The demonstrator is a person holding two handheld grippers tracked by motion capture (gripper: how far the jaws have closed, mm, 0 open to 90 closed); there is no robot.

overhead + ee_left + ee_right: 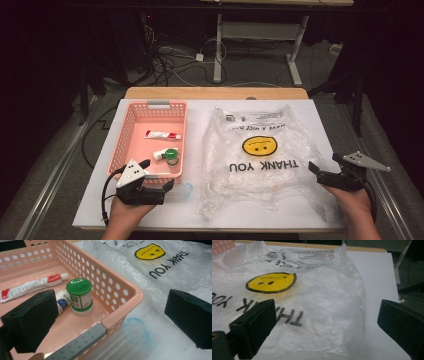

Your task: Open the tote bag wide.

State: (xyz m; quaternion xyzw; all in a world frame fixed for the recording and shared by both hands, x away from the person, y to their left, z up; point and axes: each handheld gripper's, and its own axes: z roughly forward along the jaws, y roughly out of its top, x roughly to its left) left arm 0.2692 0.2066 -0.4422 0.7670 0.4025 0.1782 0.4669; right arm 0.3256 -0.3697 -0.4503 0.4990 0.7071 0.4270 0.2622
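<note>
While both hands rest at the near edge of the table (pixel 305 107), the left tool (pixel 156 176) sits at the near right corner of the pink basket (pixel 131 122) with its jaws spread wide and nothing between them. In the left gripper view one jaw stands over the basket's floor and the other over the table outside, so the basket's perforated corner wall and its grey handle (pixel 79 343) lie between them. Inside the basket a green-capped bottle (pixel 79 297) stands upright near that corner, a small white tube with a blue label (pixel 62 301) lies touching it, and a red-and-white tube (pixel 31 286) lies flat farther in. Just outside the corner a small clear cup with a blue rim (pixel 135 330) lies on the table, close beside the clear plastic bag (pixel 260 155).

The bag, printed with a yellow smiley and "THANK YOU", lies crumpled and flat across the middle of the table, just beside the basket's right wall. The right tool (pixel 326 164) hovers at the bag's near right edge, jaws spread apart and holding nothing; in the right gripper view the bag's wrinkled film lies below and between them.
</note>
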